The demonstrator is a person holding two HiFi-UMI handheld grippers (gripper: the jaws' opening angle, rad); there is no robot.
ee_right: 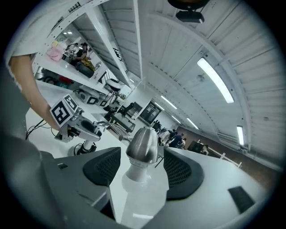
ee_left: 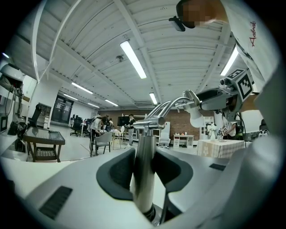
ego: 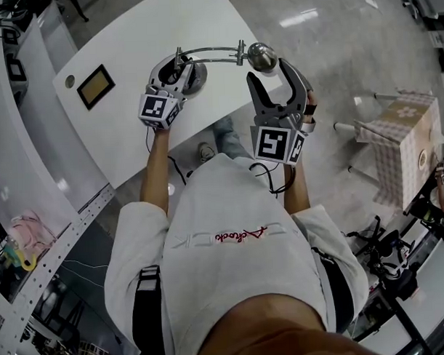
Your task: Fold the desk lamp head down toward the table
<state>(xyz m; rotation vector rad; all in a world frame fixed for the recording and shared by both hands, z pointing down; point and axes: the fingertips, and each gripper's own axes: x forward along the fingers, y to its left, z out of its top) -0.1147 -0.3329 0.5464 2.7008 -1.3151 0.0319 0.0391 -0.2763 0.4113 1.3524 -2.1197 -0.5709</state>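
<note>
A chrome desk lamp stands on the white table (ego: pixel 130 45). Its curved arm (ego: pixel 210 53) runs right to the rounded metal head (ego: pixel 263 57). My left gripper (ego: pixel 179 71) is shut on the lamp's upright post (ee_left: pixel 144 188) just above the base; both pads press against it in the left gripper view. My right gripper (ego: pixel 268 68) stands open around the lamp head (ee_right: pixel 143 144), with a gap between the head and each pad. The left gripper view also catches the right gripper (ee_left: pixel 210 96) at the lamp head (ee_left: pixel 195 117). The lamp's base is mostly hidden under the left gripper.
A brown inset panel (ego: pixel 95 85) and a round hole (ego: pixel 69 82) lie on the table's left part. White shelving (ego: pixel 35 238) runs along the left. A small table with a checked cloth (ego: pixel 402 141) stands on the floor at right.
</note>
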